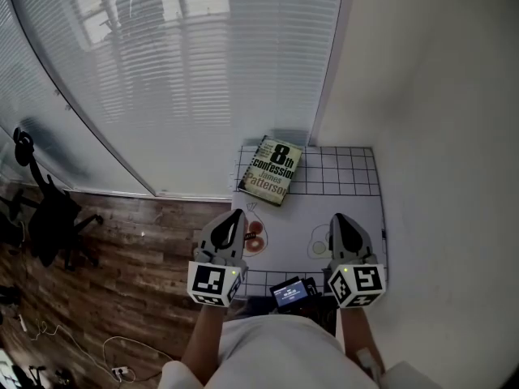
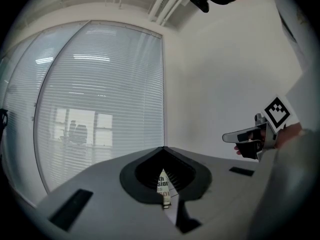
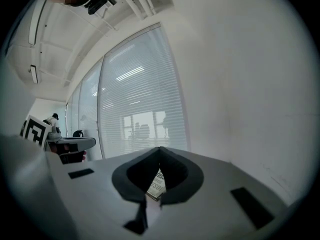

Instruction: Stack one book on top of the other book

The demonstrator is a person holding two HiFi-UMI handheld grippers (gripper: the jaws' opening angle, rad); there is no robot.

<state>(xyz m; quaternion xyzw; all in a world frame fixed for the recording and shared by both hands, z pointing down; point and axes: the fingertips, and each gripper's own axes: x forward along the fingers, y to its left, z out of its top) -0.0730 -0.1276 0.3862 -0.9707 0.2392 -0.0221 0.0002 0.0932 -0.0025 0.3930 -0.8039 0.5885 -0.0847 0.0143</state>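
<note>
A book [image 1: 272, 170] with a greenish cover printed "8th Confession" lies at the far left corner of the white table mat [image 1: 349, 209], by the glass wall. I cannot tell whether a second book lies under it. My left gripper [image 1: 236, 215] and right gripper [image 1: 336, 219] hover side by side over the mat's near half, both shut and empty, well short of the book. In the left gripper view a slice of the book [image 2: 162, 182] shows past the shut left gripper [image 2: 163, 150], with the right gripper [image 2: 235, 136] off to the side. The right gripper view shows the book [image 3: 157, 183] likewise.
Printed on the mat are a red circle [image 1: 255, 240] and a pale one [image 1: 319, 245]. A small device with a lit screen [image 1: 289, 292] sits at the near edge. A blinded glass wall stands behind, a white wall to the right. An office chair [image 1: 49, 213] stands on the wood floor at left.
</note>
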